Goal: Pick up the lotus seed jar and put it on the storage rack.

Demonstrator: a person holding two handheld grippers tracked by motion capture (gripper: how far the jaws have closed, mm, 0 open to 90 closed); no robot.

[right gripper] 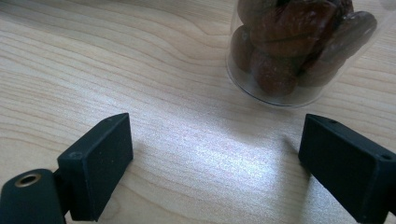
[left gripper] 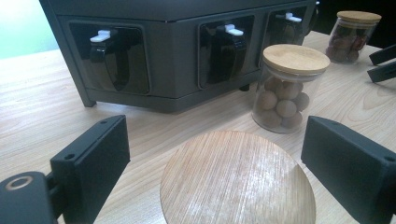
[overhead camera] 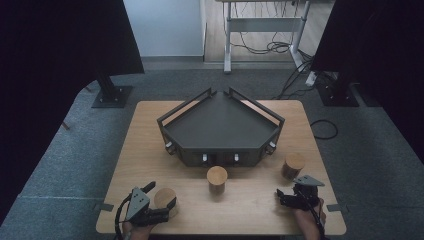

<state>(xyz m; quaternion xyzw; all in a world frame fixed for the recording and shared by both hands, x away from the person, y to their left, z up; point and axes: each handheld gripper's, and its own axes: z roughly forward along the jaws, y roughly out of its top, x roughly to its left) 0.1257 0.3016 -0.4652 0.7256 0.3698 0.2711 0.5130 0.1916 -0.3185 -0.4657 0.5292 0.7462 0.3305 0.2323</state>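
Looking down from the high view, I had the left gripper (overhead camera: 161, 200) at the near left corner of the light wooden table (overhead camera: 150, 155), with its jaws standing on either side of a clear glass jar with a round bamboo lid (overhead camera: 164, 197). In the left gripper view that lid (left gripper: 237, 179) sat low between the two black jaws, and I could see bare gaps on both sides, so the jaws were spread and not pressing on the jar. Beyond it stood a second clear lidded jar of pale round balls (left gripper: 286, 88), near the front of the dark grey angular tray-topped cabinet (left gripper: 177, 56) with its row of white-tipped latches. A third lidded jar holding dark reddish pieces (left gripper: 351, 35) stood farther off to the right in that view.

My right gripper (overhead camera: 289, 198) rested at the near right edge of the table, a hand (overhead camera: 309, 220) behind it. In the right gripper view its jaws were wide apart over bare wood, gripping nothing, and the reddish-filled jar (right gripper: 299, 46) stood just ahead of them, well clear of both pads.
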